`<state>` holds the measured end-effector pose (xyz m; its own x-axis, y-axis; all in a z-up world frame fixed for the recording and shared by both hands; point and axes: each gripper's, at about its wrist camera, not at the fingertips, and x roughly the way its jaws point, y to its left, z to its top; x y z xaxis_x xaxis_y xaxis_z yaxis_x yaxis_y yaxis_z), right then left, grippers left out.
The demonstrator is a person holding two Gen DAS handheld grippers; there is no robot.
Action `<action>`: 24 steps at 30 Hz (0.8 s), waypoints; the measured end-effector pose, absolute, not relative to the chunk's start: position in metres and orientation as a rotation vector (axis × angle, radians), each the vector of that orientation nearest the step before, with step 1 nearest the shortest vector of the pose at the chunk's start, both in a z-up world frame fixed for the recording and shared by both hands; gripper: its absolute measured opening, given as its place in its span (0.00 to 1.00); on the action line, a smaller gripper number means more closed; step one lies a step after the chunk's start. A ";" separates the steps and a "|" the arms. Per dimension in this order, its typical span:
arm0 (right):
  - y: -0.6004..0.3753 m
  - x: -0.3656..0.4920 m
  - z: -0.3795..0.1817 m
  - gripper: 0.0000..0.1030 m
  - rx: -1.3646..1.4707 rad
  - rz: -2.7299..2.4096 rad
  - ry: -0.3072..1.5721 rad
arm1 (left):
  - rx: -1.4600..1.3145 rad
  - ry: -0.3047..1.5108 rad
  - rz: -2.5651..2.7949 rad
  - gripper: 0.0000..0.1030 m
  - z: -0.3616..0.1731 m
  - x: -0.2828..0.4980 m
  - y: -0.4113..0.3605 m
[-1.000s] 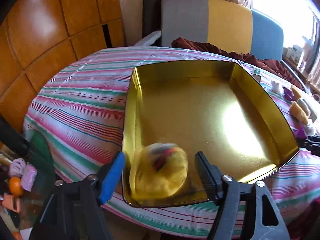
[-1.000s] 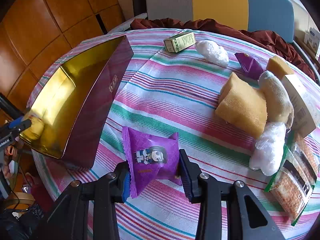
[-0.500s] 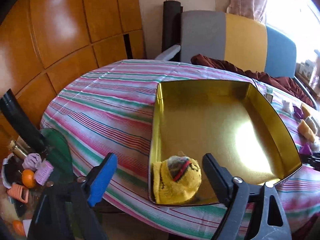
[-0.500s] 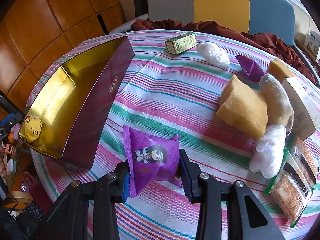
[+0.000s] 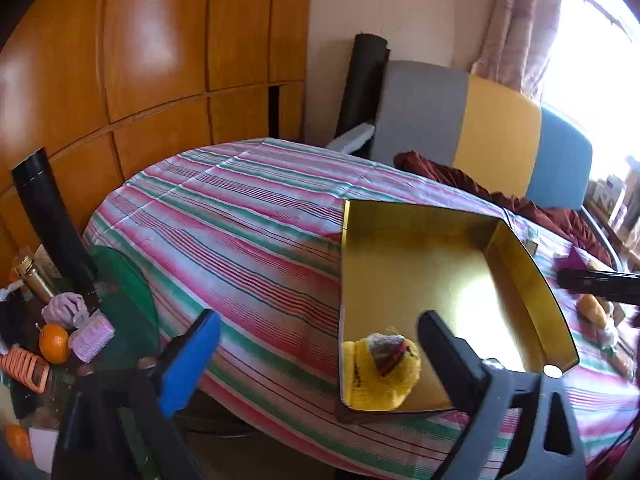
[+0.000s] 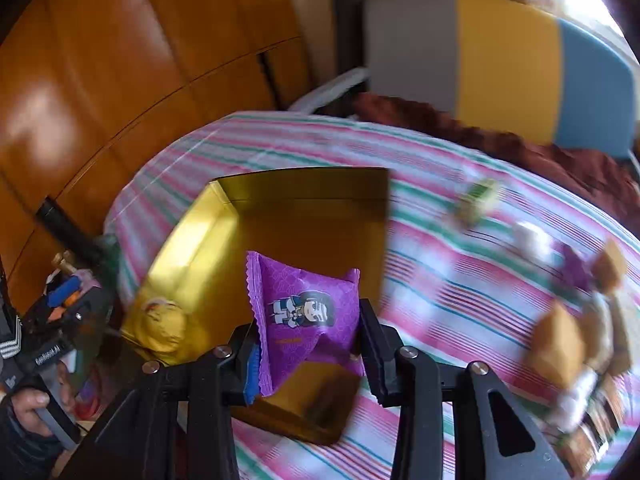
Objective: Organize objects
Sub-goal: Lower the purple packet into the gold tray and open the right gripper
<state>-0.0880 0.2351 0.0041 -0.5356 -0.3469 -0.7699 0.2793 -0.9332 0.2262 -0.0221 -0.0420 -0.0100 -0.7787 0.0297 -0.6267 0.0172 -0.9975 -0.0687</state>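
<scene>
A gold-lined tin box (image 5: 516,252) sits on the striped table. A yellow plush toy (image 5: 380,372) lies in the box's near left corner; it also shows in the right wrist view (image 6: 160,328). My left gripper (image 5: 316,360) is open and empty, drawn back off the table's near edge, left of the box. My right gripper (image 6: 308,348) is shut on a purple snack packet (image 6: 304,312) and holds it above the box (image 6: 192,240), over its near edge.
Loose items lie on the table right of the box: yellow sponges (image 6: 560,340), a green carton (image 6: 476,200), a white wrapped lump (image 6: 528,236) and packets. A side table with an orange (image 5: 54,342) and a black flask (image 5: 48,216) stands at left. A sofa (image 5: 480,124) is behind.
My left gripper has pulled back and left, away from the plush toy left in the box. My right gripper has lifted the purple packet off the table and carried it left over the box.
</scene>
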 end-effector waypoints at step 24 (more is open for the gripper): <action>0.103 -0.140 -0.043 0.68 1.383 -2.280 -0.152 | -1.112 -0.240 2.915 1.00 -0.022 -0.025 -0.062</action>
